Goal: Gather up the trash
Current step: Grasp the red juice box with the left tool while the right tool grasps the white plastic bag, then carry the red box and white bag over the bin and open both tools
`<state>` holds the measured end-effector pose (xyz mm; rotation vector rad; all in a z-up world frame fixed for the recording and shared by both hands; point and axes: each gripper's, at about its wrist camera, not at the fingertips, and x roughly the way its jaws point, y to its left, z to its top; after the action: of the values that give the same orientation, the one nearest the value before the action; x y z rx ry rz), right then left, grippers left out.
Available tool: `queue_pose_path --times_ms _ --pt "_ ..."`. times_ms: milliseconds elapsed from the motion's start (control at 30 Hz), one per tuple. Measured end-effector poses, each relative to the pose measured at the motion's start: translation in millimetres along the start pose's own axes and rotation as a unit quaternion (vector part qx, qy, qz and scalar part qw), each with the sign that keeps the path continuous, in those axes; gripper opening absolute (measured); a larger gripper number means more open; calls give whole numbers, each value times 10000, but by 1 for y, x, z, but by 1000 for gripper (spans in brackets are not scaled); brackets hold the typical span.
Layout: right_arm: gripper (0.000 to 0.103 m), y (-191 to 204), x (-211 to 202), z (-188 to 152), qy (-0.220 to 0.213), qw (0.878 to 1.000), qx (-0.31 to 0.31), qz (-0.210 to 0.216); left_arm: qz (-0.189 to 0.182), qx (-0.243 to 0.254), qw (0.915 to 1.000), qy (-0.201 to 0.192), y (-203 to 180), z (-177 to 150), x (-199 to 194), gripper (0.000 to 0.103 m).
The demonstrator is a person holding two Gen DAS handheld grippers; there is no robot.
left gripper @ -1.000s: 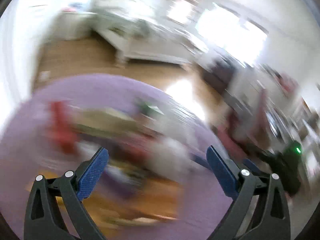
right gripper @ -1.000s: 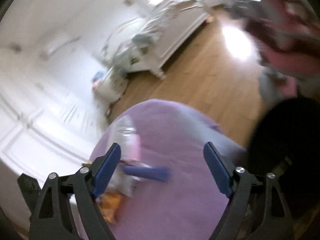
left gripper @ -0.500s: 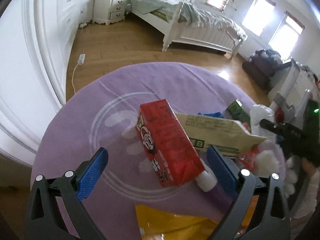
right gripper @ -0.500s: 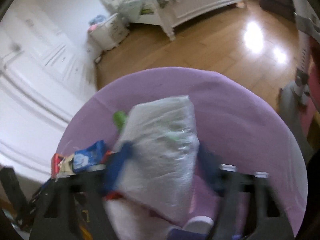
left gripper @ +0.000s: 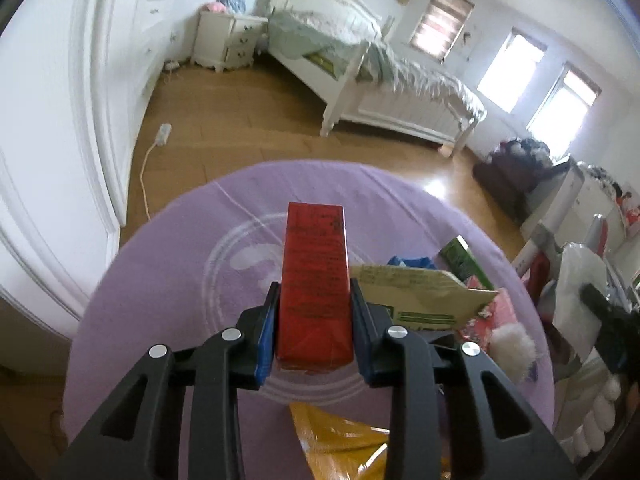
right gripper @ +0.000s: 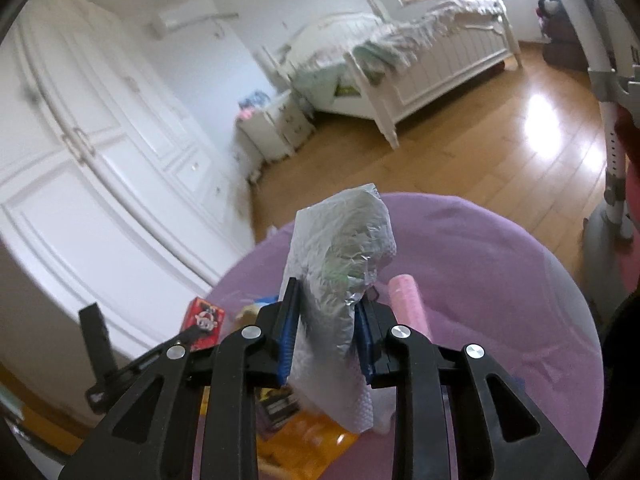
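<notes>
The left gripper (left gripper: 313,326) reaches forward over the round worktop under a purple cloth (left gripper: 168,300), its blue-padded fingers (left gripper: 267,332) clamped on the flat sides of a red rectangular drink carton (left gripper: 313,276) that points away along them. Half a second ago those fingers stood wide apart with the carton lying askew on the cloth between them. Right of the carton lie a beige paper packet with green print (left gripper: 416,292), a small green box (left gripper: 466,262) and, nearer the camera, a glossy yellow plastic wrapper (left gripper: 340,440).

The right gripper (right gripper: 326,332) (its black frame also shows at the left view's right edge) likewise points out over the worktop, fingers (right gripper: 289,332) pinched on a crinkled silver-and-white plastic bag (right gripper: 340,264) that rises upright from them; earlier the bag was only a blur between them. A pale pink ribbed roll (right gripper: 406,300) lies just right of it on the cloth.
</notes>
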<state>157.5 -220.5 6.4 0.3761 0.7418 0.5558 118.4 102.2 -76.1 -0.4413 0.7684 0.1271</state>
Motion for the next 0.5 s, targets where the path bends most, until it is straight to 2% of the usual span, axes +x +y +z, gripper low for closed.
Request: queue_pose_path --times_ms 167,300,367,500 --pt "26 -7 -40 -15 -356 9993 28 -52 -237 103 9991 -335 -13 -3 -35 32" --pt "26 -21 -66 -33 -572 9980 49 -258 -710 549 9950 -447 -58 -8 -58 32" --pt "26 -31 -85 -42 -694 9967 59 -428 -1004 734 9913 -439 -83 -11 -65 32" --pt "26 -57 -123 -53 -982 9915 116 -841 -1740 1137 9779 -219 -147 -21 -64 32"
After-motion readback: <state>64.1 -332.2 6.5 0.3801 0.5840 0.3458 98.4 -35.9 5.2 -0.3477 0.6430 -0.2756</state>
